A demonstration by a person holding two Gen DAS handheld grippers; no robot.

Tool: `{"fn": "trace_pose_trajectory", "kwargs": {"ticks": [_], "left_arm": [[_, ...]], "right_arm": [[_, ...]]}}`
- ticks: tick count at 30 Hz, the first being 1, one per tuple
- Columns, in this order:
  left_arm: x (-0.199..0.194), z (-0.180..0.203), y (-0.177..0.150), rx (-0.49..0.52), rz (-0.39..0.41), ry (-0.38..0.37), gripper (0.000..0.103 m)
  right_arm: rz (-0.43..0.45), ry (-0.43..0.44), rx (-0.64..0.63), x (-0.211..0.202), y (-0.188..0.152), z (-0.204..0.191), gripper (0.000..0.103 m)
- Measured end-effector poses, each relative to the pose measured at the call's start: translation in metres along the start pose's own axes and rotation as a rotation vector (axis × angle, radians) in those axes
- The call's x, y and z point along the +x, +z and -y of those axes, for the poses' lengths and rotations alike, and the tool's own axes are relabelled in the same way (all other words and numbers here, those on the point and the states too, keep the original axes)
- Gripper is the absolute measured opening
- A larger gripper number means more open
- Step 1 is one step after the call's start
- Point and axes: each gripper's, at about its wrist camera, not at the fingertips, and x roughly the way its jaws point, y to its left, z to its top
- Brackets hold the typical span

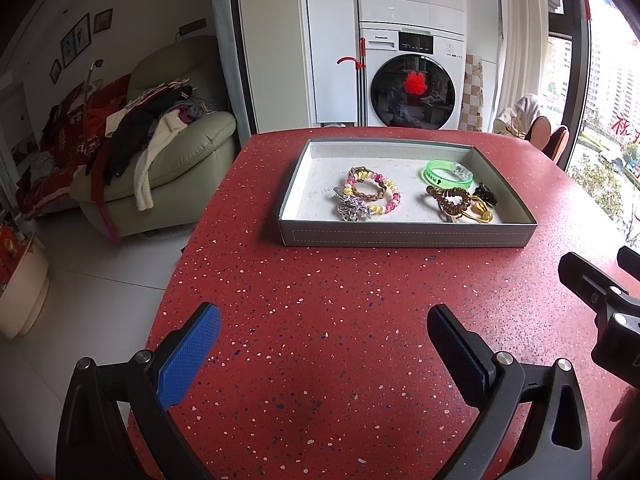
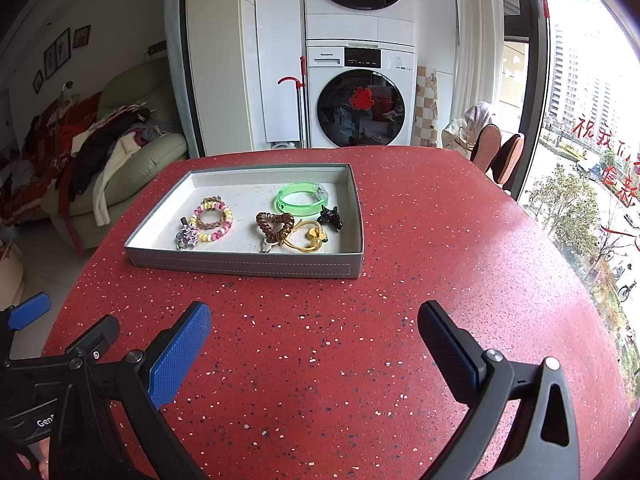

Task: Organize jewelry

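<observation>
A grey tray (image 1: 408,237) (image 2: 244,267) with a white lining sits on the red speckled table (image 1: 320,340) (image 2: 400,240). In it lie a pink-yellow spiral bracelet (image 1: 386,192) (image 2: 218,220), a silver brooch (image 1: 354,212) (image 2: 187,237), a green bangle (image 1: 448,172) (image 2: 302,198), a brown spiral tie (image 1: 450,199) (image 2: 276,224), a black clip (image 1: 486,193) (image 2: 331,217) and a yellow tie (image 1: 482,214) (image 2: 310,237). My left gripper (image 1: 324,340) is open and empty, short of the tray. My right gripper (image 2: 316,336) is open and empty, also short of it.
A green sofa (image 1: 180,152) piled with clothes stands left of the table. Stacked washing machines (image 1: 412,72) stand behind. Chairs (image 2: 496,152) and a window are at the right. The table's left edge curves close to my left gripper.
</observation>
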Motion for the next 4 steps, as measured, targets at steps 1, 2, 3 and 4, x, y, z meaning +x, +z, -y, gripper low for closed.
{"fn": "trace_pose_trajectory", "kwargs": {"ticks": [1,2,3,4], "left_arm": [[-0.0007,-0.0003,0.0001,0.001,0.003,0.0,0.103],[-0.001,0.0,0.0005,0.003,0.006,0.0,0.103],[-0.0014,0.0001,0.0009,0.005,0.007,-0.001,0.103],[-0.0016,0.0001,0.0008,0.006,0.007,-0.003,0.103]], "right_arm": [[0.0,-0.001,0.0,0.0,-0.0001,0.0001,0.103],[-0.001,-0.001,0.001,-0.0005,-0.0005,0.0002,0.103],[-0.001,0.0,0.001,-0.0008,-0.0008,0.0002,0.103],[-0.001,0.0,0.001,-0.0007,-0.0014,0.0001,0.103]]}}
